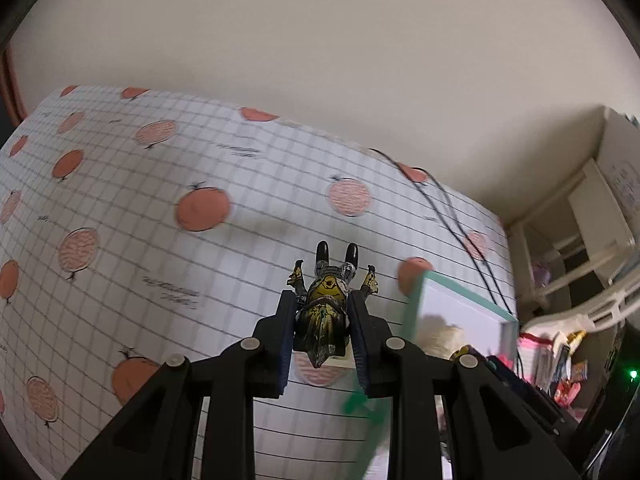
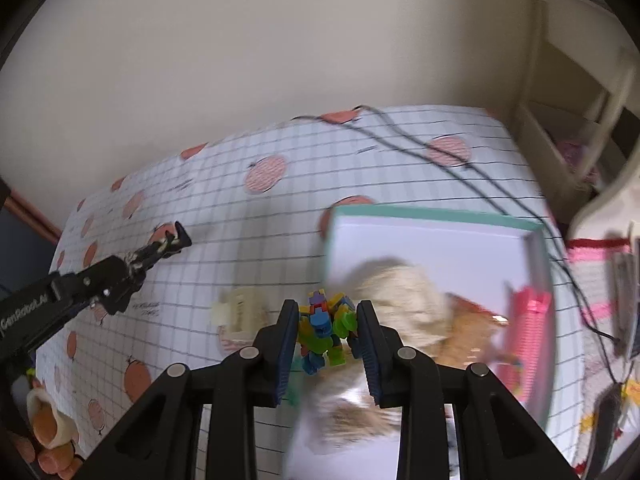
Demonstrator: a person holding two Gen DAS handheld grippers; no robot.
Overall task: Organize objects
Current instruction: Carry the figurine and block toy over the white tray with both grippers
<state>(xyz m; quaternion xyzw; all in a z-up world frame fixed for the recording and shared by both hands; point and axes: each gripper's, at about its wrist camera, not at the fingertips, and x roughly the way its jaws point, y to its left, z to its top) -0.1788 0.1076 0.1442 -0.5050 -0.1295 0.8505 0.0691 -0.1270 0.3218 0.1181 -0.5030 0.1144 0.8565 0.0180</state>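
In the left wrist view my left gripper (image 1: 323, 308) is shut on a black-and-gold action figure (image 1: 326, 306), held head toward the camera with its legs pointing away, above the checked tablecloth (image 1: 160, 240). In the right wrist view my right gripper (image 2: 326, 322) is shut on a colourful block-built toy (image 2: 324, 328), close above the near left corner of a white box with a teal rim (image 2: 440, 214). Plush toys (image 2: 404, 300) and a pink item (image 2: 528, 328) lie in the box. The left gripper (image 2: 176, 240) shows at the left of that view. The teal-rimmed box (image 1: 460, 300) shows at the right of the left wrist view.
A small cream toy (image 2: 240, 312) lies on the cloth left of the box. Black cables (image 2: 440, 156) run across the far right of the table. White shelving (image 2: 560, 120) and cluttered items stand at the right. Orange plush items (image 2: 52, 428) sit at the lower left.
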